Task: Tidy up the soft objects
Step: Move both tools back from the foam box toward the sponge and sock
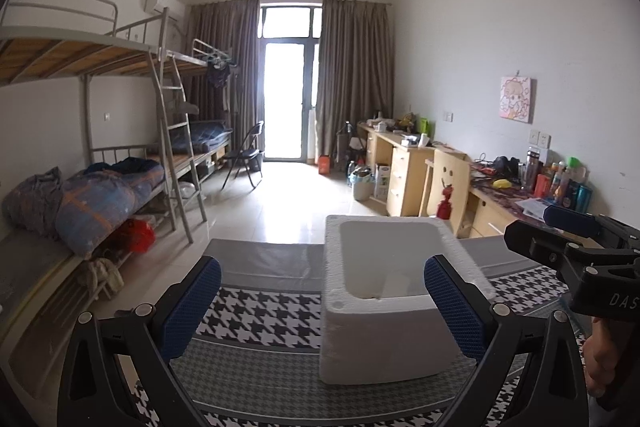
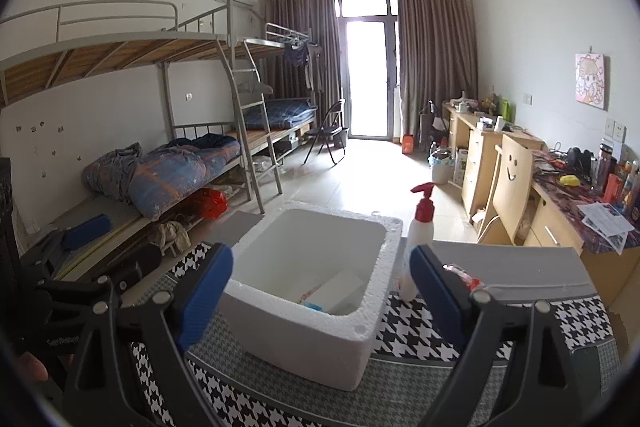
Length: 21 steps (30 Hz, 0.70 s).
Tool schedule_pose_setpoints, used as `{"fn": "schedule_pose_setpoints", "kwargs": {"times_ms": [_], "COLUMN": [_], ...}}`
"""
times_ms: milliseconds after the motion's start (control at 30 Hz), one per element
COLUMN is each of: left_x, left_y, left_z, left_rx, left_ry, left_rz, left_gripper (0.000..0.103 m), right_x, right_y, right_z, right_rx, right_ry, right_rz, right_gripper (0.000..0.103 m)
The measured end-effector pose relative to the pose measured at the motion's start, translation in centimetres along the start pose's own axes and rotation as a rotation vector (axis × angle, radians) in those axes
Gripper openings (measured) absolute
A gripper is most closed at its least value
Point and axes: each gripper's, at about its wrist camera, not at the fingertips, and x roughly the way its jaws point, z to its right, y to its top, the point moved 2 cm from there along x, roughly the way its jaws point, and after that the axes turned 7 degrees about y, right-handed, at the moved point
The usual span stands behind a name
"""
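left gripper (image 1: pixel 322 301) agape | right gripper (image 2: pixel 322 287) agape (both unladen) | foam box (image 2: pixel 308 331) between

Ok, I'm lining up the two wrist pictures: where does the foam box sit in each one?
Left wrist: the foam box sits lower centre-right, on the houndstooth cloth, just ahead of the open left gripper.
Right wrist: the box sits lower centre, between the open right gripper's fingers; a spray bottle stands beside it.
Shared landmark: the bright balcony door.

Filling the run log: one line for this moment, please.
left hand-held gripper open, empty | right hand-held gripper open, empty | foam box between | pump bottle beside box
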Motion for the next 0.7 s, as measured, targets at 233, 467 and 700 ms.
{"fn": "schedule_pose_setpoints", "kwargs": {"times_ms": [233,467,700], "left_x": [-1.0,-2.3,-3.2], "left_y": [0.0,-0.1,-0.3], "left_z": [1.3,2.5,3.9], "left_rx": [0.01,0.012,0.051], "left_ry": [-0.04,-0.072,-0.114], "left_rz": [0.016,0.051,0.062], "left_gripper": [0.102,0.102,0.102], "right_x": [-1.9,-4.0,-6.0], "right_y": [-0.5,-1.2,-1.9], "right_z": [0.7,0.9,1.3], "right_rx": [0.016,0.008,0.02], "right_ry": [-0.024,-0.046,-0.083], "right_rz": [0.031,0.059,0.087], "right_gripper": [0.093,0.093,0.093]}}
